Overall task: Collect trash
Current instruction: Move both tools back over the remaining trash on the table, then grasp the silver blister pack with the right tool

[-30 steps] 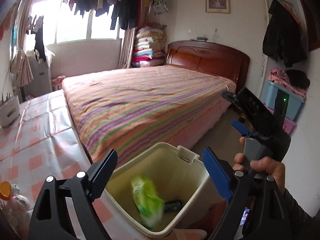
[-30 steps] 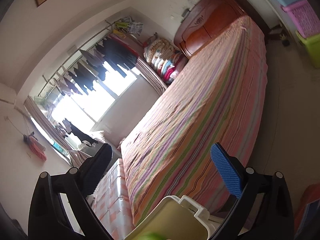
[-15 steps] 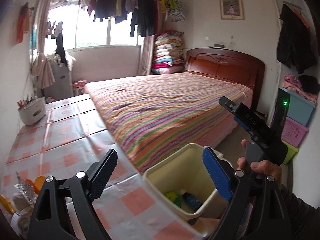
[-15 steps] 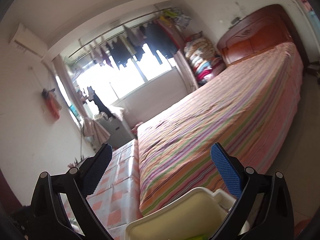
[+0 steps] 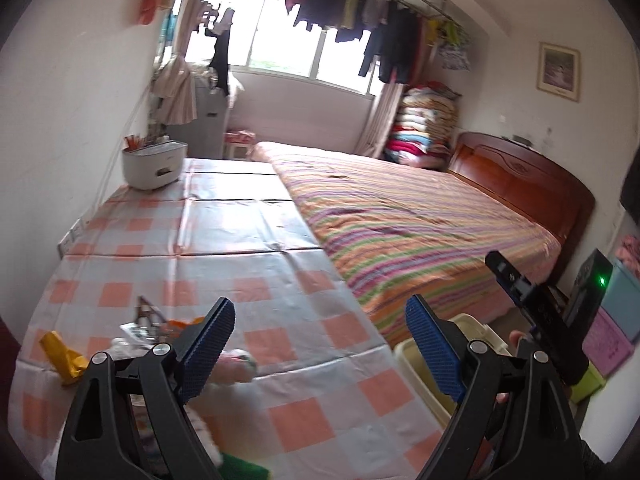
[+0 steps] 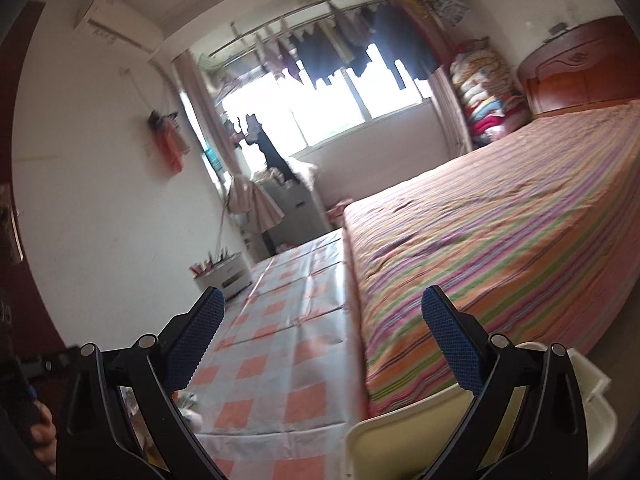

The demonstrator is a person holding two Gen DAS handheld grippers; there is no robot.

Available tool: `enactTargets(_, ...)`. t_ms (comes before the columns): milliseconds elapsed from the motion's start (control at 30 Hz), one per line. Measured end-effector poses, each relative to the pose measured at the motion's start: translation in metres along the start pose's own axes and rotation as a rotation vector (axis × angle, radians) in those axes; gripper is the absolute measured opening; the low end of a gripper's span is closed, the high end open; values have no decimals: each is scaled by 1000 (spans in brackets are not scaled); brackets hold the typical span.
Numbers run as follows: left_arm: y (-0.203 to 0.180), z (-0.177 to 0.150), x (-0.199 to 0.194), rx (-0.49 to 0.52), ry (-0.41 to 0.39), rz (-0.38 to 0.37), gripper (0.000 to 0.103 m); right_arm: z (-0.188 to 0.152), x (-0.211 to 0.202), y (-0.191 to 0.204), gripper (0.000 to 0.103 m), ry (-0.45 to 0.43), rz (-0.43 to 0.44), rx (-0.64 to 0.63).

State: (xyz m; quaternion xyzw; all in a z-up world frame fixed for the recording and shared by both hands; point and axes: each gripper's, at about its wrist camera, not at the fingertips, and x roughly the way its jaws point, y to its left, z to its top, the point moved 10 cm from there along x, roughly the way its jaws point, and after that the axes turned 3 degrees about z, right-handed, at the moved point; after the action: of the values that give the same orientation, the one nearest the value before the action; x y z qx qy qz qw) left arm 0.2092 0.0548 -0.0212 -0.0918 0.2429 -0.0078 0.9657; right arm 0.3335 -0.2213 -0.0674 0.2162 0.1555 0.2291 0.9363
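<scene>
— Swinging left since half a second ago, the left gripper (image 5: 320, 332) is now facing the checked table (image 5: 224, 248) instead of looking down into the cream bin (image 5: 408, 350); the bin has slid to the right edge of its view.

— What is lying on the table at the left?

— Near the front left corner, a yellow wrapper (image 5: 62, 356) is lying just beside a pile of crumpled packets (image 5: 144, 326), partly hidden behind the left finger (image 5: 208, 344). A pinkish crumpled piece (image 5: 234, 368) is sitting just right of that finger. All of it is blurred.

— And the left gripper itself?

— Its jaws are standing wide apart with nothing between them, hovering above the table.

— Further right?

— A white container (image 5: 154, 166) is standing at the far left end of the table, and the striped bed (image 5: 420, 224) is running alongside the table's right edge. The bin is standing at the table's near right corner, beside the bed.

— The right gripper (image 6: 324, 326)?

— Its jaws are also spread wide and empty, pointing along the table, with the bin's rim (image 6: 384, 428) showing below its right finger.
</scene>
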Motion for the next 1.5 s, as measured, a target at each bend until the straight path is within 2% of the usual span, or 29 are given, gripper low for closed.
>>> enactTargets(333,69,-1,-6,-50,3,117,85,-38,45,57,97,132,89,-37)
enactTargets(567,103,-2,-13,-73,6,184,85,-59,59,85,97,188,128,-50)
enactTargets(833,157,-4,-17,-169,19,244,85,-86,75,123,97,266,187,-83)
enactTargets(967,176,-8,-16,-180,30,291,85,-96,80,136,97,300,207,-102)
enactTargets(1267,195,-10,-16,-226,48,302,85,-122,98,160,97,392,244,-109)
enactTargets(1500,218,-6,-28,-302,24,313,85,-134,91,218,97,417,410,-160)
